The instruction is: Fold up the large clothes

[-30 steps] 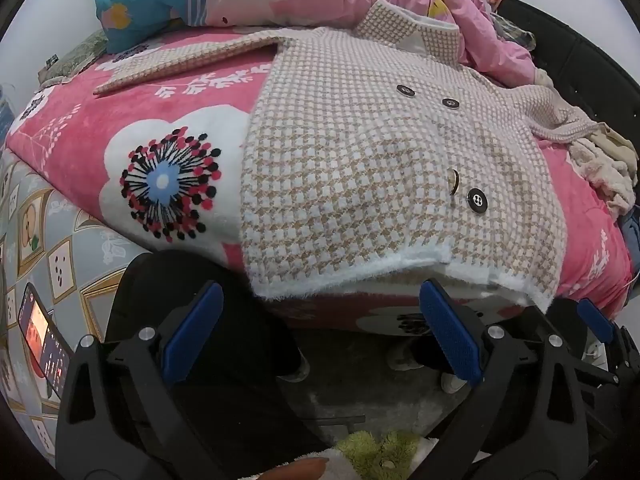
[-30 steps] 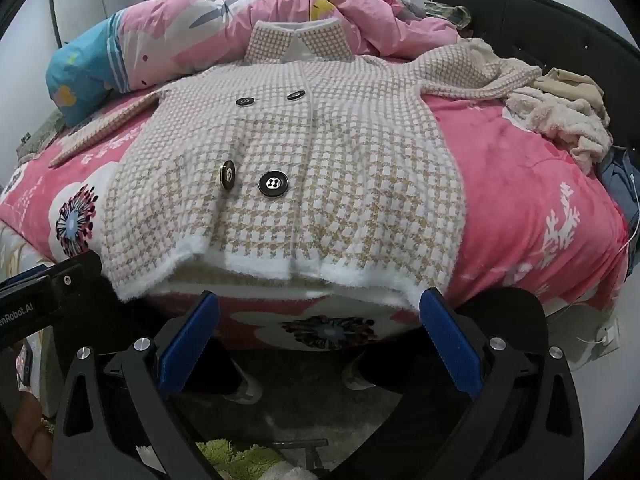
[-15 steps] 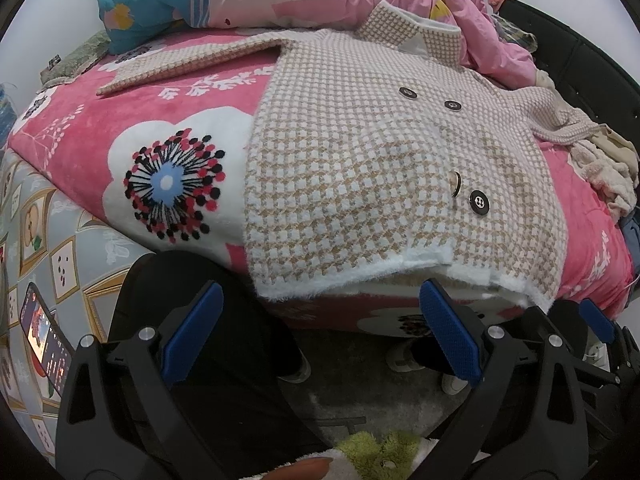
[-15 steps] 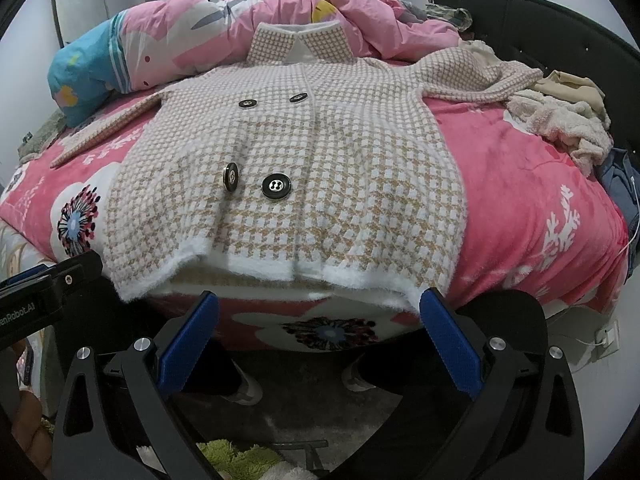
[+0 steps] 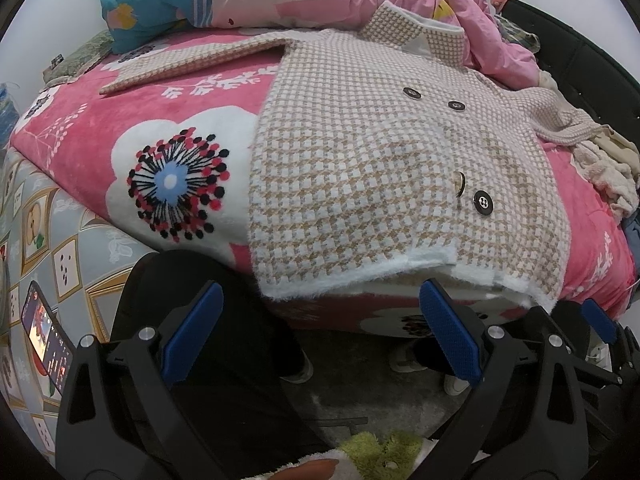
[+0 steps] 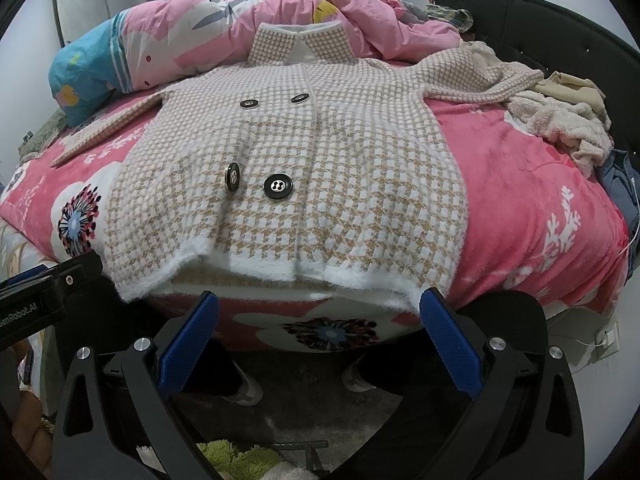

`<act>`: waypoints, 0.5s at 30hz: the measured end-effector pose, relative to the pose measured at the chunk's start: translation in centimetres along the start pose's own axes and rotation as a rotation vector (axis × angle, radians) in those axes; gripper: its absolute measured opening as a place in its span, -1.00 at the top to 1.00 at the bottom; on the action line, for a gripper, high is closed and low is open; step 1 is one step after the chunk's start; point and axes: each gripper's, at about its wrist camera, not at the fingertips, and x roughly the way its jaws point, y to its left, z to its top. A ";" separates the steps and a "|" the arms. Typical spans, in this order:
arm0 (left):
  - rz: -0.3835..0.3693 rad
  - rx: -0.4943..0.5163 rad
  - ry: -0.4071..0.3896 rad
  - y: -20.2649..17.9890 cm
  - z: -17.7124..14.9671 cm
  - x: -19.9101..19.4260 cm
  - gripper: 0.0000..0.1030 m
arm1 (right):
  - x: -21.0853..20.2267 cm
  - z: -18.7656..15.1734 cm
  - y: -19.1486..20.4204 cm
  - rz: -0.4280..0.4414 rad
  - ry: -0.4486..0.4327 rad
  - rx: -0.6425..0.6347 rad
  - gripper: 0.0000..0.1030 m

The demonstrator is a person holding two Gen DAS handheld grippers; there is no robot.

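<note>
In front of you the pink floral blanket (image 6: 516, 184) covers the bed from edge to edge, its big white flower print (image 5: 176, 180) sitting at 9 o'clock in the left wrist view. On top of it the beige-and-white houndstooth coat (image 6: 320, 168) lies flat and face up, filling the middle of both views: collar (image 6: 298, 42) at 12 o'clock against the rumpled pink duvet (image 6: 280, 4), fuzzy white hem (image 6: 256, 260) draped over the bed's near edge toward 6 o'clock. One sleeve (image 5: 192, 60) stretches straight out to 10 o'clock in the left wrist view; the other sleeve (image 6: 472, 76) runs toward 2 o'clock in the right wrist view, ending beside a heap of cream clothing (image 6: 568, 120).

Your left gripper (image 5: 320, 334) hangs below the hem, jaws spread wide and holding nothing; the hem's corner sits just above the gap, apart from both blue pads (image 5: 192, 332). Your right gripper (image 6: 320, 344) is likewise wide open and empty, its right pad (image 6: 448, 344) just under the hem's corner at 5 o'clock; whether they touch, you cannot tell.

Four black buttons mark the coat front: an upper pair (image 6: 250, 103) and a lower pair (image 6: 278, 187). A lit phone (image 5: 44, 336) rests at 8 o'clock in the left wrist view.
</note>
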 end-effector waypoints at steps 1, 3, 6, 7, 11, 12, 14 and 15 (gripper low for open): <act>0.000 0.000 0.000 0.0 0.0 0.0 -0.85 | -0.1 0.0 0.0 0.000 -0.001 0.000 -0.90; 0.000 0.000 -0.001 0.0 0.0 0.0 -0.85 | 0.0 0.0 0.0 -0.001 -0.001 -0.002 -0.90; 0.001 0.001 -0.001 0.2 -0.1 0.0 -0.85 | 0.0 0.0 0.0 -0.001 -0.002 -0.001 -0.90; 0.001 0.001 -0.002 0.1 -0.1 0.0 -0.85 | 0.1 -0.1 0.0 -0.001 -0.003 -0.002 -0.90; 0.001 0.001 -0.002 0.2 0.0 0.0 -0.85 | -0.1 0.2 0.1 -0.002 -0.002 -0.002 -0.90; 0.001 0.001 -0.002 0.1 -0.1 0.0 -0.85 | 0.0 0.0 0.1 -0.001 -0.003 -0.002 -0.90; 0.002 0.001 -0.003 0.2 -0.1 0.0 -0.85 | -0.1 0.1 0.1 -0.001 -0.004 -0.002 -0.90; 0.002 0.001 -0.002 0.2 0.0 0.2 -0.85 | 0.0 0.1 0.1 -0.002 -0.003 -0.002 -0.90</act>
